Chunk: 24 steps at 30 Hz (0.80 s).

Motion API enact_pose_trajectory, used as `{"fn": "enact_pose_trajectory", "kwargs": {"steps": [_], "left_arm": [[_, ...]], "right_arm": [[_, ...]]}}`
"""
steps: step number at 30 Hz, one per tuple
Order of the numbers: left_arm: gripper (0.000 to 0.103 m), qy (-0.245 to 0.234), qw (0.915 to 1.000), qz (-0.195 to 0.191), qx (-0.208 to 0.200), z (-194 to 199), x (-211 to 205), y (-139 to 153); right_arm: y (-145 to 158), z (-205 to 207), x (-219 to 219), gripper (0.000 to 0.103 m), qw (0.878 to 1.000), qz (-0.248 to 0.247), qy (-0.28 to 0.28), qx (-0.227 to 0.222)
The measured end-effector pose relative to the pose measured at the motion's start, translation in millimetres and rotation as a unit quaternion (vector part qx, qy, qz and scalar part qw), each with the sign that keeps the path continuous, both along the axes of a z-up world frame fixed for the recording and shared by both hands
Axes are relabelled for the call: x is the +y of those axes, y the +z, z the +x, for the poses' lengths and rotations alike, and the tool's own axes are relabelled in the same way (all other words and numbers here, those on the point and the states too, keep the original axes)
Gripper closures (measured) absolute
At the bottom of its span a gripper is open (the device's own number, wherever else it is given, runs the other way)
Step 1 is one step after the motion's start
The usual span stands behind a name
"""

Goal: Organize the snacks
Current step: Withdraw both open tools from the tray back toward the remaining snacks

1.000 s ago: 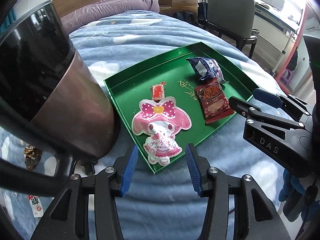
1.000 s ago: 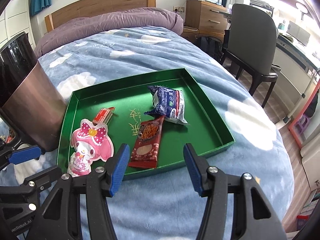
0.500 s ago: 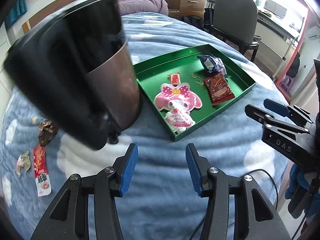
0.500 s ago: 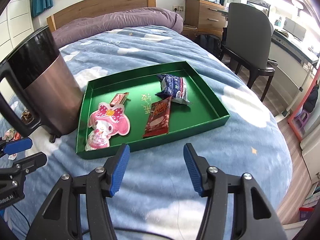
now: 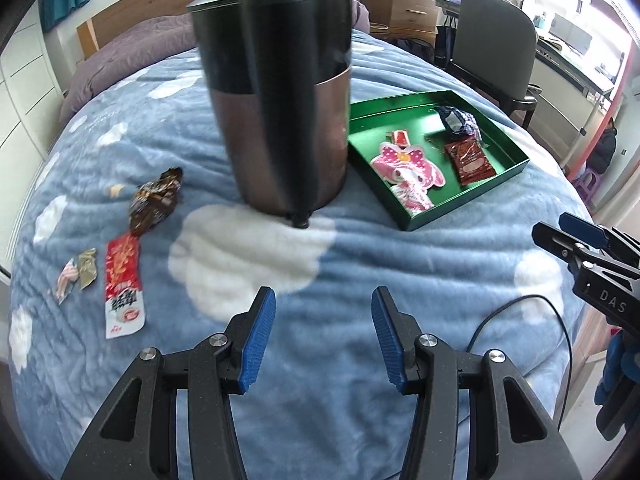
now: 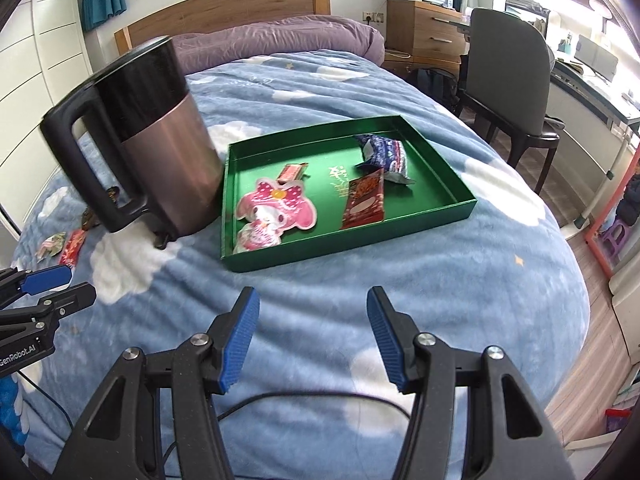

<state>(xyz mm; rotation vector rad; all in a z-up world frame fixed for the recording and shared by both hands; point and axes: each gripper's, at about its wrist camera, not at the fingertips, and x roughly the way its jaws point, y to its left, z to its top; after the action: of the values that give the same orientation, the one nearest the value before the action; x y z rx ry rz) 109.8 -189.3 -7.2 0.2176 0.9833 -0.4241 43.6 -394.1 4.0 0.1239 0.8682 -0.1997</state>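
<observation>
1. A blue cloud blanket (image 6: 460, 280) is spread over the bed.
2. A big kettle (image 6: 160, 148) is stood just beside the green tray (image 6: 432, 216).
3. Both grippers are tipped down over the blanket; the left gripper (image 5: 323, 334) and right gripper (image 6: 312, 332) are kept apart-jawed and empty.
4. A pink snack bag (image 6: 276, 212) is laid in the tray.
5. A red snack packet (image 5: 123, 284) is left on the blanket.
</observation>
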Motion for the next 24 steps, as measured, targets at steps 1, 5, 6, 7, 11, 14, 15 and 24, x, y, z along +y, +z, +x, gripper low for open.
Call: {"fn": "enact_pose_trajectory", "kwargs": {"steps": [1,5,6,7,11,14,15,24], "left_arm": [[0.059,0.004,1.0,-0.001,0.0,-3,7,0],[0.059,0.02,0.9998,-0.004,0.004,-12,33,-3],[0.059,0.024,0.9997,-0.004,0.004,-15,39,-3],[0.059,0.028,0.9996,-0.004,0.005,-16,45,-4],[0.059,0.048,0.9988,-0.007,0.005,-23,71,-5],[0.059,0.064,0.9979,-0.01,0.001,-30,94,-5],[0.059,0.068,0.9976,-0.011,0.0,-32,101,-4],[0.059,0.108,0.9938,-0.026,-0.007,-51,164,-3]], "right_arm": [[0,-2,3,0.014,1.0,0.001,0.001,0.0],[1,-14,19,0.014,1.0,0.007,0.008,-0.001],[2,-16,23,0.014,1.0,0.009,0.01,-0.001],[2,-18,26,0.014,1.0,0.01,0.011,0.0],[5,-28,44,0.014,1.0,0.012,0.021,-0.002],[8,-34,57,0.014,1.0,0.01,0.029,-0.002],[9,-36,61,0.014,0.999,0.009,0.033,-0.002],[26,-46,100,0.014,0.998,-0.001,0.054,-0.011]]}}
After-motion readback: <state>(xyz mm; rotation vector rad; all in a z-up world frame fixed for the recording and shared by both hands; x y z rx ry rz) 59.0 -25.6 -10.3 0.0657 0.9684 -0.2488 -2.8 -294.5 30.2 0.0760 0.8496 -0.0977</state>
